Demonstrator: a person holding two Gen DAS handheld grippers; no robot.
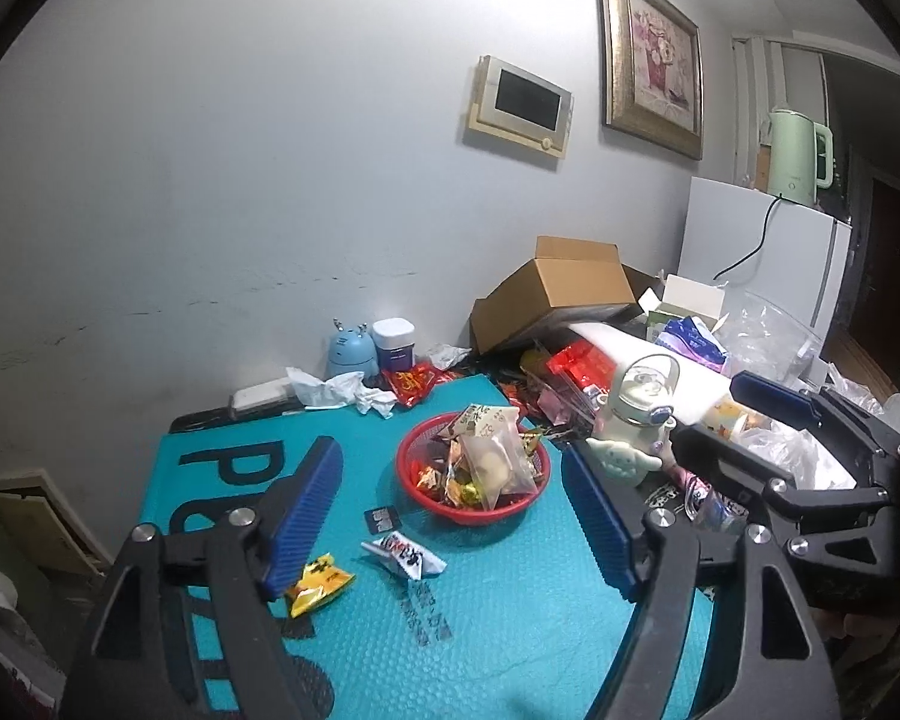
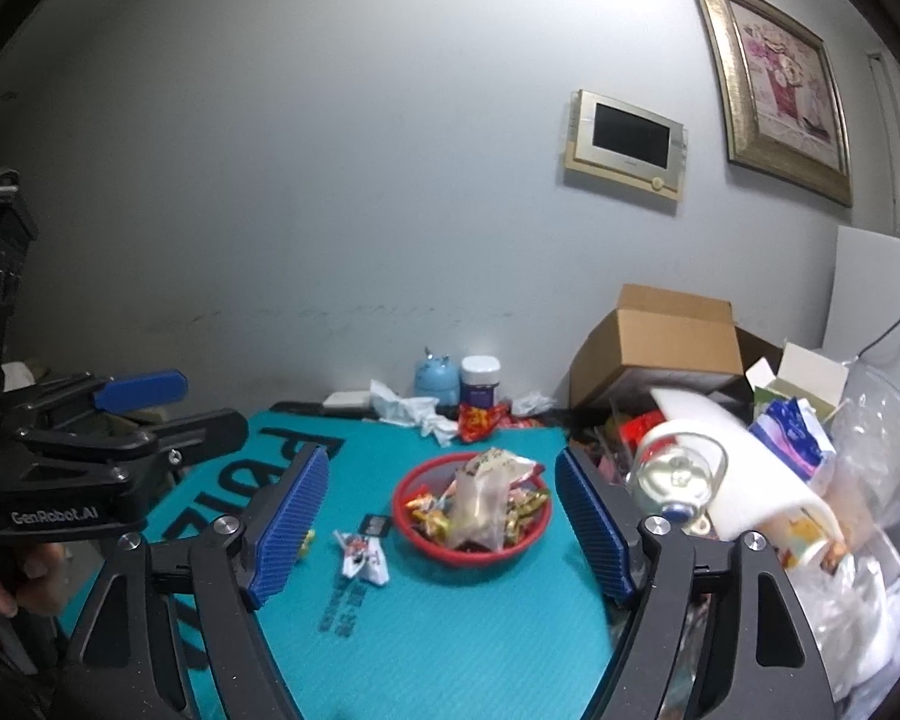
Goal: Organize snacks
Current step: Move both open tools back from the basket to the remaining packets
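Here a teal mat with large dark lettering covers the counter, pushed against a pale grey wall that carries a small intercom screen and a gilt-framed flower picture. To the right sit tipped cardboard boxes, a white fridge with a green kettle on top, and a heap of plastic bags and packets. A blue round gadget and a white-lidded jar stand at the wall, beside crumpled tissues.

The red basket sits mid-mat, filled with wrapped snacks and a clear pouch standing up in it. Near it on the mat lie a yellow packet, a white packet with red print and a small dark sachet.

The left tool has its blue ribbed pads spread wide with nothing between them, above the mat. The right tool is likewise spread and empty, the basket seen between its fingers but well beyond them.

The left tool's body, seen from the right wrist camera, reads "GenRobot.AI". The mat's letters are only partly legible.
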